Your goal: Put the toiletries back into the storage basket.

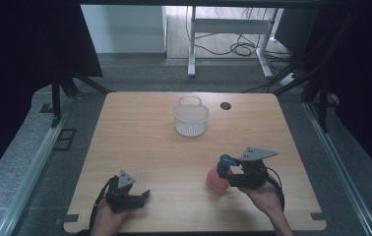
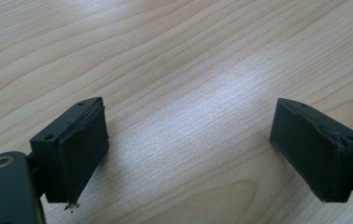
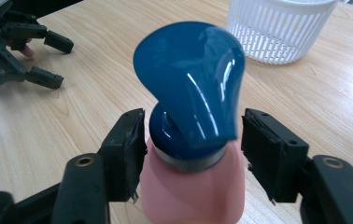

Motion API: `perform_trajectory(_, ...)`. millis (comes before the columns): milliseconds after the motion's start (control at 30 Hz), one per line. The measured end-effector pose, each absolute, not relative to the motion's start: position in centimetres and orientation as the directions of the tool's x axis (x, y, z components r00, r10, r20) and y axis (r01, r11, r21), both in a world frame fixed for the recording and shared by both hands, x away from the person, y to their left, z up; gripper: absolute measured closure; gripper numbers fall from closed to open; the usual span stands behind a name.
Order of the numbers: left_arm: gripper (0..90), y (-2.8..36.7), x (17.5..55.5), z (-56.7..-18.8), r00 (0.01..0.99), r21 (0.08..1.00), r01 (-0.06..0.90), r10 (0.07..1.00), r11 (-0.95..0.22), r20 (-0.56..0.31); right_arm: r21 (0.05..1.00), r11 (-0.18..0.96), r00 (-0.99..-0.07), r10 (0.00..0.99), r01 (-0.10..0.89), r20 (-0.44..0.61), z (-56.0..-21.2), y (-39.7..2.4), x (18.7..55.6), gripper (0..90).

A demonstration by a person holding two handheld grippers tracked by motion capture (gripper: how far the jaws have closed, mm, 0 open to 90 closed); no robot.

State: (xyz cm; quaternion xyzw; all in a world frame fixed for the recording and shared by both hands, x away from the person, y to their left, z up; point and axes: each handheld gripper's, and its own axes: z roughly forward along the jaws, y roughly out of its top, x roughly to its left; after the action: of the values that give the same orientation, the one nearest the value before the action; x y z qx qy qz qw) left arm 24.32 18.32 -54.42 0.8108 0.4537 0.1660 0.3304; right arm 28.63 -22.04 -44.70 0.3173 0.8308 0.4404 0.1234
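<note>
The right tool (image 3: 191,154) has its jaws closed against the shoulders of a pink bottle (image 3: 193,191) with a blue pump top (image 3: 188,79), near the front right part of the wooden counter (image 1: 149,147). The left tool (image 2: 188,154) rests low over the counter, wide open and empty. A white basket (image 1: 191,118) stands well apart, toward the far side.
</note>
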Motion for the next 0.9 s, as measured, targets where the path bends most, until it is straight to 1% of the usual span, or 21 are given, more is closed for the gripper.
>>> perform_trajectory(233,10.9,18.3,24.3,-54.4,0.535,0.685,0.626,0.845,-0.372,-0.03,0.804,0.423,-0.771,0.634,0.417,0.066,-44.5,-21.7,28.9,48.5)
perform_trajectory(333,10.9,18.3,24.3,-54.4,0.533,0.687,0.626,0.846,-0.369,-0.031,0.802,0.43,-0.772,0.632,0.414,0.06,-44.4,-21.7,28.9,49.1)
perform_trajectory(500,10.9,18.3,24.3,-54.4,0.534,0.687,0.625,0.845,-0.372,-0.029,0.8,0.451,-0.77,0.637,0.396,0.022,-44.1,-21.5,28.7,52.8)
perform_trajectory(900,10.9,18.3,24.3,-54.4,0.534,0.687,0.625,0.845,-0.371,-0.029,0.798,0.459,-0.78,0.626,0.39,0.021,-43.1,-21.2,29.0,53.0)
